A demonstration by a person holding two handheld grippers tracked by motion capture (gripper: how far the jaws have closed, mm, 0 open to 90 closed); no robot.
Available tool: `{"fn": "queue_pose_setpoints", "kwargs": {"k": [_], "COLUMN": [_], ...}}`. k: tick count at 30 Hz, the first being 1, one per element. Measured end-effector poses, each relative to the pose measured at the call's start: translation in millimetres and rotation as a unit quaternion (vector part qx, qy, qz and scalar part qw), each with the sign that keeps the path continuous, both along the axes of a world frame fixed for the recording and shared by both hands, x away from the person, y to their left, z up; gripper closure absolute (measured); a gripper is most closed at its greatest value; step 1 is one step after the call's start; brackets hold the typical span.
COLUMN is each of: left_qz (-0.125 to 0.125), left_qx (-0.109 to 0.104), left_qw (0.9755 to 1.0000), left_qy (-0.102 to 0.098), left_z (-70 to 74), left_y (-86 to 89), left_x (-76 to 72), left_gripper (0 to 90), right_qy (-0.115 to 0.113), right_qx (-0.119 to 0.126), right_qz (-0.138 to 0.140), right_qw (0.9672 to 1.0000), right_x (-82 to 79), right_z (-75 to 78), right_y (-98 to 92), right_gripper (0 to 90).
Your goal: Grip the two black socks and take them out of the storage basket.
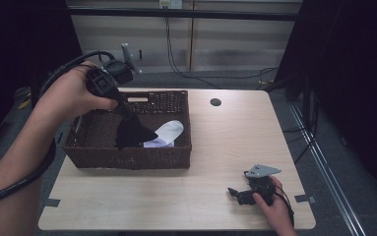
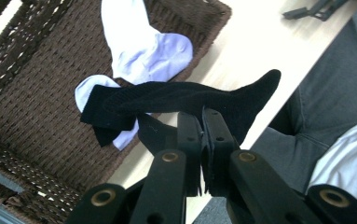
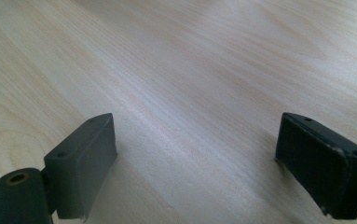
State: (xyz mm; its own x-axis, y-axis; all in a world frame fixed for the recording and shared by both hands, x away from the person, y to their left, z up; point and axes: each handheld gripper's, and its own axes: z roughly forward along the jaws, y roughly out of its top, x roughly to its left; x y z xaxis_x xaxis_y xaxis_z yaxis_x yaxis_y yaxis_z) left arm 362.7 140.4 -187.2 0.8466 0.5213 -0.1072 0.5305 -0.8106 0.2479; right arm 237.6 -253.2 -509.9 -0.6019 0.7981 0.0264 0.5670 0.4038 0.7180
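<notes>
While the left gripper (image 2: 200, 122) clamps a black sock (image 2: 185, 100) above the wicker basket (image 1: 127, 157), seemingly sorting, the right gripper (image 1: 236, 193) rests splayed, empty, on the table (image 1: 176, 196); a white sock (image 1: 166, 132) lies inside.

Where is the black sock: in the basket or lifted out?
Lifted: the shut left gripper holds the black sock above the basket.

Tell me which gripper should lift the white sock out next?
Probably the right gripper: its jaws are open and hold nothing on the table, while the left gripper is shut on the black sock above the basket.
</notes>
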Motion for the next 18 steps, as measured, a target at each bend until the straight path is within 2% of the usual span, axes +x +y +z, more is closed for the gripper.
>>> {"fn": "queue_pose_setpoints", "kwargs": {"k": [4, 8, 15, 18], "left_qz": [-0.010, -0.022, -0.040, -0.051], "left_qx": [-0.003, -0.007, -0.019, -0.024], "left_qw": [1.0000, 0.9997, 0.9990, 0.9982], "left_qy": [0.000, 0.003, 0.010, 0.017], "left_z": [1.4, -3.4, -27.9, -48.8], "left_y": [-0.6, -3.5, -12.6, -20.0], "left_x": [-6.6, -15.4, -26.4, -32.8], "left_gripper": [87.2, 87.2, 87.1, 87.0], "right_qy": [0.000, 0.000, 0.000, -0.001], "right_qx": [0.000, 0.000, 0.001, 0.001], "right_qz": [0.000, 0.000, 0.000, 0.000], "right_qw": [1.0000, 1.0000, 1.0000, 1.0000], "right_x": [0.0, 0.0, 0.0, 0.0], "right_z": [0.0, 0.0, -0.1, -0.2], "right_y": [0.0, 0.0, 0.1, 0.1], "right_gripper": [11.5, 11.5, 11.5, 11.5]}}
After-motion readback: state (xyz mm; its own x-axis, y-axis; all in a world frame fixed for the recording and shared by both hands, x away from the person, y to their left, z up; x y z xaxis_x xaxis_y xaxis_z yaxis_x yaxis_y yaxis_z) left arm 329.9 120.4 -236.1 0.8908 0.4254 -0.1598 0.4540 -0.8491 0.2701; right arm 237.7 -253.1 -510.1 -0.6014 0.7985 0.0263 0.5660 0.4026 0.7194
